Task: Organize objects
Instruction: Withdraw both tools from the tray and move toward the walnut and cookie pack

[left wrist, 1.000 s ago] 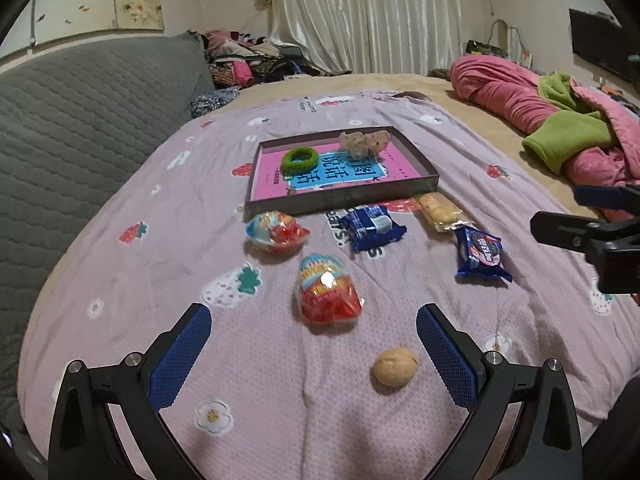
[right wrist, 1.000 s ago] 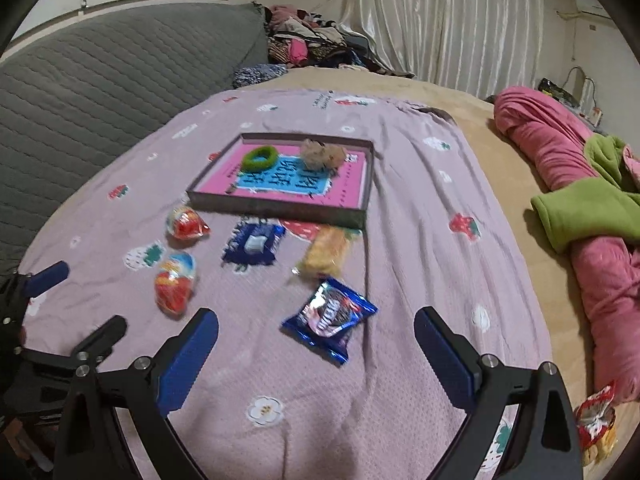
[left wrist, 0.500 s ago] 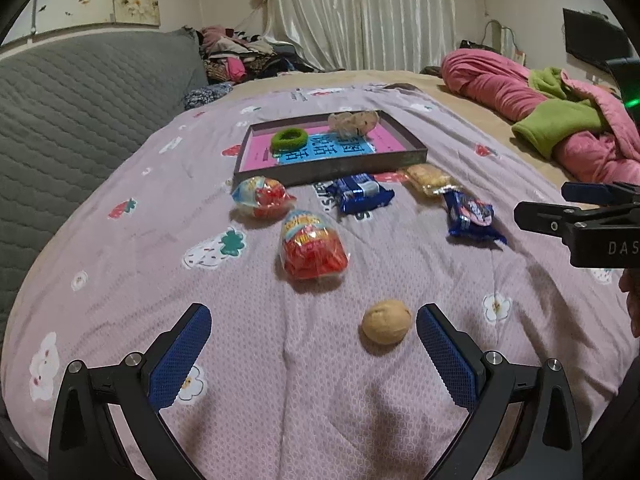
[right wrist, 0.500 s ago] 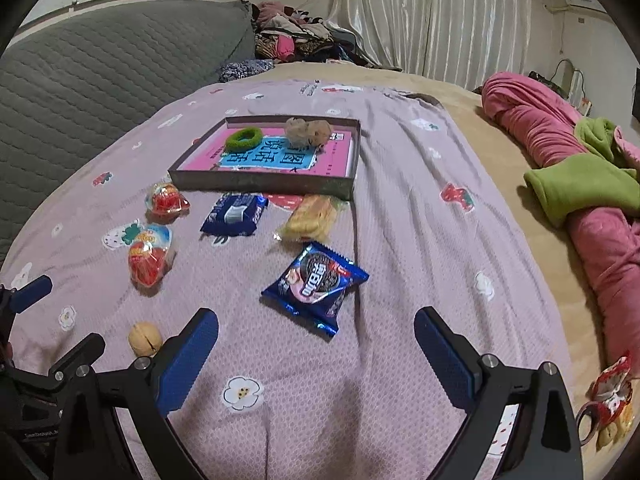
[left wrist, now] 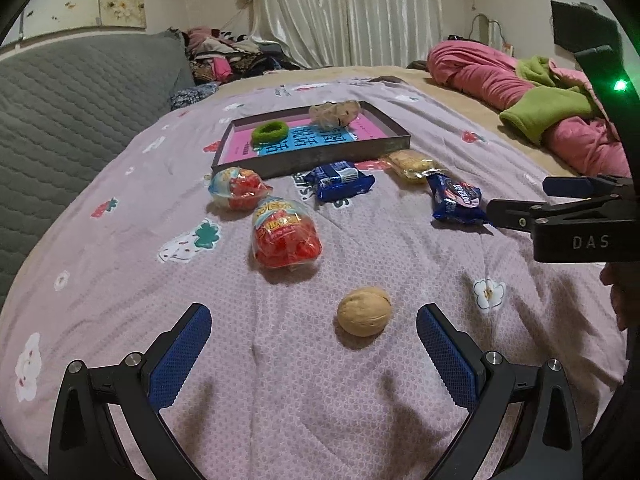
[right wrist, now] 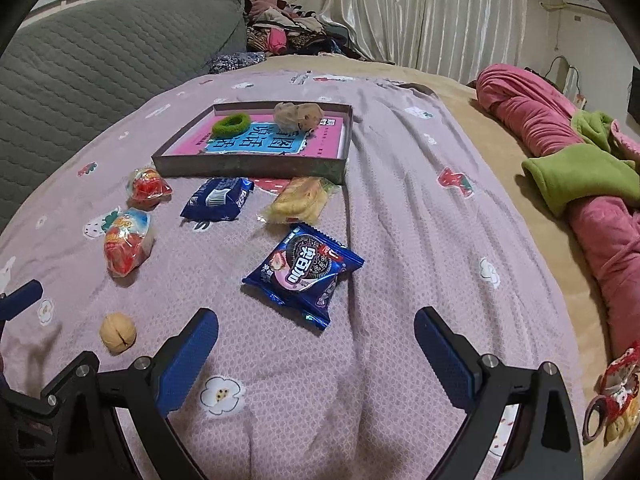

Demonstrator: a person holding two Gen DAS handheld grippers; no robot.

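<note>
Jaws wide on both grippers (empty); walnut [left wrist: 364, 317] lies between left fingertips [left wrist: 199, 323].

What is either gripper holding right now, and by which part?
Nothing. The left gripper is open near the walnut; the right gripper is open near the cookie packet.

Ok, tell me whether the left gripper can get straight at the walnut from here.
Probably yes. The left gripper is open, and the walnut lies alone on the bedspread just ahead, nearer its right finger. Nothing stands between them.
</note>
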